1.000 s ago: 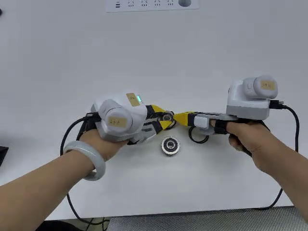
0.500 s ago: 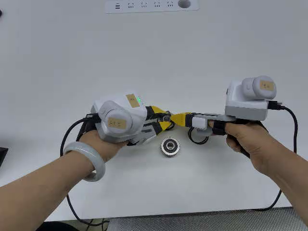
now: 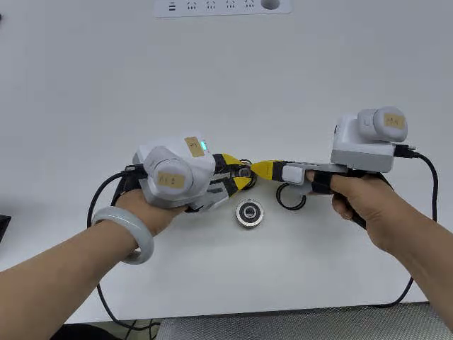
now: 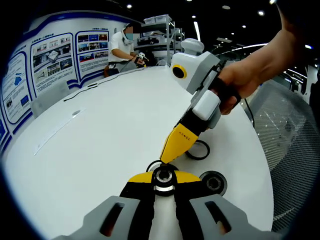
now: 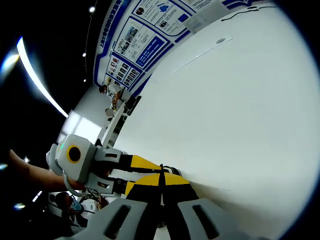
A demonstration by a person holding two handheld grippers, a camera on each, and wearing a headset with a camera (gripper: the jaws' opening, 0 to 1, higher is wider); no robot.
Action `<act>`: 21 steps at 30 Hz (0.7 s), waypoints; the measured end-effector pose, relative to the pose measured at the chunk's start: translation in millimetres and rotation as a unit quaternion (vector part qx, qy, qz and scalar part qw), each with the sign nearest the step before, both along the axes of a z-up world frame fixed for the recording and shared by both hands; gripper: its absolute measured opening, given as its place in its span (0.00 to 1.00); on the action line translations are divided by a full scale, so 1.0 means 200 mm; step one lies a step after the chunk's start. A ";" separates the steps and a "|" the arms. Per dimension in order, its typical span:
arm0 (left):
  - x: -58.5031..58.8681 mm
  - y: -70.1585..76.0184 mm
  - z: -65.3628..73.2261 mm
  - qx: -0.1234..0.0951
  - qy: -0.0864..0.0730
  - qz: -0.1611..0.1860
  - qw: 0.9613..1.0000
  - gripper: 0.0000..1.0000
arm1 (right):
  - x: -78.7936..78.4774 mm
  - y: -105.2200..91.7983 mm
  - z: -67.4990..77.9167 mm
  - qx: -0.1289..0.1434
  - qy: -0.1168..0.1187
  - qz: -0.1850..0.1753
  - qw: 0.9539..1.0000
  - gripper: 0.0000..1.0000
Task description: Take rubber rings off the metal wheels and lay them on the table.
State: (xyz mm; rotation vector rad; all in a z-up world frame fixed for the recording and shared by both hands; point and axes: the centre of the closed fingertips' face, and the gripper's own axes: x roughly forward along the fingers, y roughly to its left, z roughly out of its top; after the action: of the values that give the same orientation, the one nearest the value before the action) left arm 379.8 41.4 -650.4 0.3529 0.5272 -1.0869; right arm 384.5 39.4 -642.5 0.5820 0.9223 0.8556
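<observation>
White table below; left gripper clamps a metal wheel, right gripper pinches its rubber ring, jaws closed.

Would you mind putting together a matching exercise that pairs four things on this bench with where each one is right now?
Things
1. first metal wheel
2. second metal wheel
3. loose rubber ring
4. power strip

Places
A. at the far edge of the table
B. lying on the table, partly under the right gripper
C. clamped between the jaws of the left gripper
D. lying free on the table, nearer the person than both grippers' tips

Pairs: 1-C, 2-D, 3-B, 4-A
</observation>
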 end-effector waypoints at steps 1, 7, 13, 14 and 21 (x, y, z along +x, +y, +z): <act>0.00 0.00 0.00 0.000 -0.002 0.001 1.000 0.16 | 0.00 0.00 0.00 -0.001 0.001 0.000 1.000 0.02; 0.00 0.01 0.01 -0.008 -0.003 -0.002 1.000 0.21 | 0.00 0.00 -0.01 -0.005 0.002 -0.002 1.000 0.02; 0.00 0.03 0.03 -0.016 -0.009 0.002 1.000 0.28 | 0.00 -0.01 -0.02 -0.007 0.004 -0.002 1.000 0.02; 0.00 0.03 0.03 -0.014 -0.010 0.003 1.000 0.29 | 0.00 -0.01 -0.02 -0.007 0.004 -0.002 1.000 0.02; 0.00 0.08 0.02 -0.014 -0.006 0.013 1.000 0.38 | 0.00 0.00 0.00 -0.002 0.003 -0.003 1.000 0.02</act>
State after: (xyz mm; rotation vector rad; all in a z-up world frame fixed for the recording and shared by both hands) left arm 378.9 57.0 -647.4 0.3283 0.5039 -1.0661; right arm 384.2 38.4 -643.4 0.5835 0.9280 0.8469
